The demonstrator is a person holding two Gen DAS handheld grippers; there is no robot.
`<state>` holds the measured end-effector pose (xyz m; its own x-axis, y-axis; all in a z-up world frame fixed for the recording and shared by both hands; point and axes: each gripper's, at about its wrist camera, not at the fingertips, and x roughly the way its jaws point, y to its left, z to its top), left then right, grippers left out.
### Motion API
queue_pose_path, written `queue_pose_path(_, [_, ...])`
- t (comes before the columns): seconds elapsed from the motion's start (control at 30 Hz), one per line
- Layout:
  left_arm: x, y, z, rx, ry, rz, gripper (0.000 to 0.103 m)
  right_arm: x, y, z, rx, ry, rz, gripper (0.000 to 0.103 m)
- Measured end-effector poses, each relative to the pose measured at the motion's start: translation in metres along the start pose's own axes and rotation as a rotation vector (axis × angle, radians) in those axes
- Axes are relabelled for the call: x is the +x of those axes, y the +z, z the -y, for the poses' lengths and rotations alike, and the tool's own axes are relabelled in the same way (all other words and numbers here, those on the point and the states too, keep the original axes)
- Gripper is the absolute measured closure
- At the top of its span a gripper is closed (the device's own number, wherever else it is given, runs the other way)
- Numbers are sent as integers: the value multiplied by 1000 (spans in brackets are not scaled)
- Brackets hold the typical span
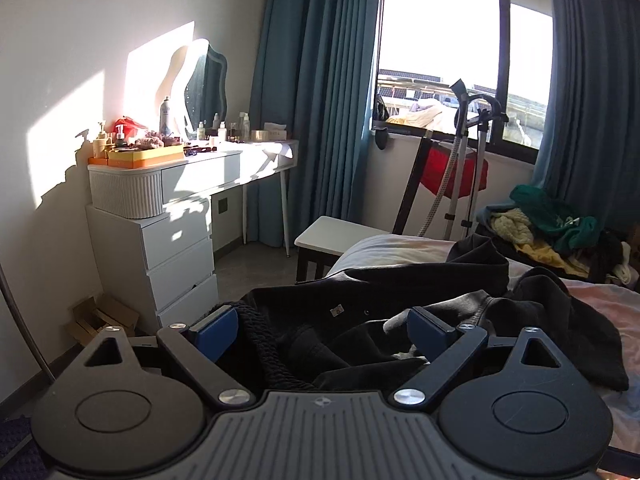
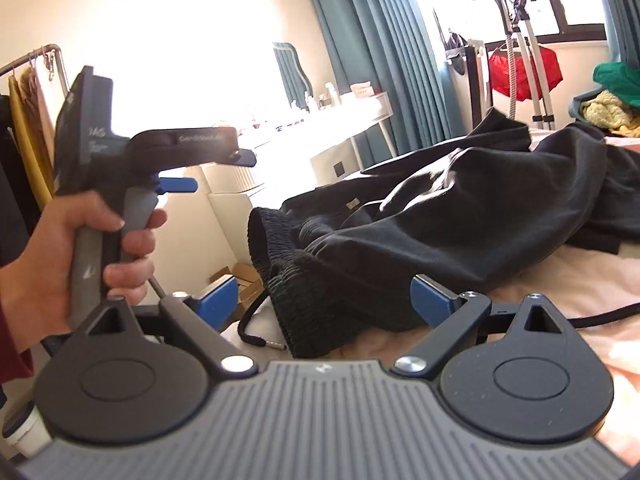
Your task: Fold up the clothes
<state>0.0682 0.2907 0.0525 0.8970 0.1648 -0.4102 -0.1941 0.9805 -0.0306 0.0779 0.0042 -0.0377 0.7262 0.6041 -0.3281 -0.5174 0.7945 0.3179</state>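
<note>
Sunlit bedroom with teal curtains (image 1: pixel 316 92): left wrist view shows the left gripper (image 1: pixel 322 334) spread wide over black trousers (image 1: pixel 400 292) on the bed (image 1: pixel 400 246). Right wrist view: right gripper (image 2: pixel 320 300) likewise open, straddling their ribbed waistband (image 2: pixel 304 280); a hand (image 2: pixel 76 256) holds the other tool.

Strong daylight thru the big dark-framed window (image 1: pixel 460 56), sun patches w/ hard shadows on the white wall (image 1: pixel 60 80). Right wrist view blows out over the white dressing table (image 2: pixel 348 120), pic a bit soft. Fisheye bends edges, corners dark.
</note>
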Motion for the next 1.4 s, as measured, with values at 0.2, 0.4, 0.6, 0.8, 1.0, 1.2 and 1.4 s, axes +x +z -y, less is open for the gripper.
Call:
queue_pose_path(0.2, [-86,-32,74,62,-101,84,0,-76,22,45,-22,-101,103,8])
queue_pose_path(0.4, [-109,-70,129,69,-154,81,0,-128,23,91,-62,-257,140,8])
queue_pose_path(0.6, [-104,-108,132,39,-255,56,0,-151,-12,130,-13,-393,143,8])
queue_pose_path(0.8, [-86,-116,127,20,-234,24,0,-162,-18,150,119,-393,175,8])
queue_pose_path(1.0, [-73,-123,134,45,-204,-22,0,-157,-23,139,21,-481,169,8])
queue_pose_path(1.2, [-62,-130,137,-9,-293,-78,0,-171,-22,137,79,-463,163,8])
queue_pose_path(1.4, [-36,-114,166,92,-223,-29,0,-184,-26,138,113,-515,149,8])
